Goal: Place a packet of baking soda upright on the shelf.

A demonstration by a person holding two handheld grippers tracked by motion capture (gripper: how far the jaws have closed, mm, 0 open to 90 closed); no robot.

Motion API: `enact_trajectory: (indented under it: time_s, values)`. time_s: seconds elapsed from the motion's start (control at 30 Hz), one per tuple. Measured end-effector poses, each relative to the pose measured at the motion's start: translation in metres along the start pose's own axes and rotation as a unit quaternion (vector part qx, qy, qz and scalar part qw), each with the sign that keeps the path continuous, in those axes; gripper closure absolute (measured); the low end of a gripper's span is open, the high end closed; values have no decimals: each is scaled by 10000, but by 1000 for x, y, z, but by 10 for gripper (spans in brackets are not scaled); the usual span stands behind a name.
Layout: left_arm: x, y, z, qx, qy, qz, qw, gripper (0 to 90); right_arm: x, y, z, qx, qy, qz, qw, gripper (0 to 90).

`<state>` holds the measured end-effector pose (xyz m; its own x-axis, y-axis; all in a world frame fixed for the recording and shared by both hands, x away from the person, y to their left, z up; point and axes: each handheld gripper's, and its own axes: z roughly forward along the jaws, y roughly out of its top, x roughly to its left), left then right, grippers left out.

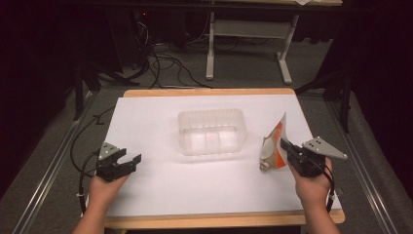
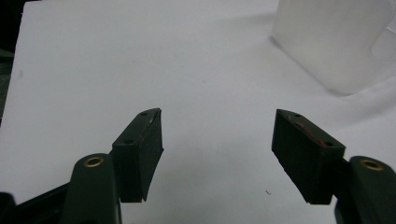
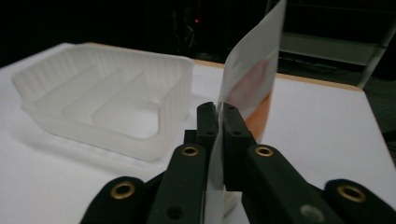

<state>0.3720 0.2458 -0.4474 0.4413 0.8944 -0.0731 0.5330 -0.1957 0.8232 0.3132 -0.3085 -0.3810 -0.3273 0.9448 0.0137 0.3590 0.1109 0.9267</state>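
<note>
Your right tool (image 1: 285, 146) is clamped on the upright pouch (image 1: 272, 146) — the clear tray (image 1: 212, 131) lies just to its left, nearer this hand than your left tool (image 1: 127, 158), whose jaws stand apart.

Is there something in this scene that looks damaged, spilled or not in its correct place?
Nothing stands out. The orange and white pouch is pinched flat in the right gripper, intact, with no spill under it. The clear plastic tray sits upright on the white table. The left gripper is open near the table, holding nothing.
</note>
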Motion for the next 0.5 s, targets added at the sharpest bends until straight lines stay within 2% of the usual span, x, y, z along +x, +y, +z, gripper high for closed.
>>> enact_trajectory:
  time_s: [0.03,0.17,0.3,0.5]
  values:
    - [0,0,0,3,-5,5,10000,341,0,-4,-2,-84,60,96,9999,830]
    - [-2,0,1,4,-6,42,10000,341,-1,-11,-5,-98,116,111,9998,762]
    - [-2,0,1,9,-6,39,10000,340,-3,-18,-8,-152,166,225,9995,702]
    - [-3,0,1,14,-29,57,10000,341,3,-27,-9,-179,202,144,9995,619]
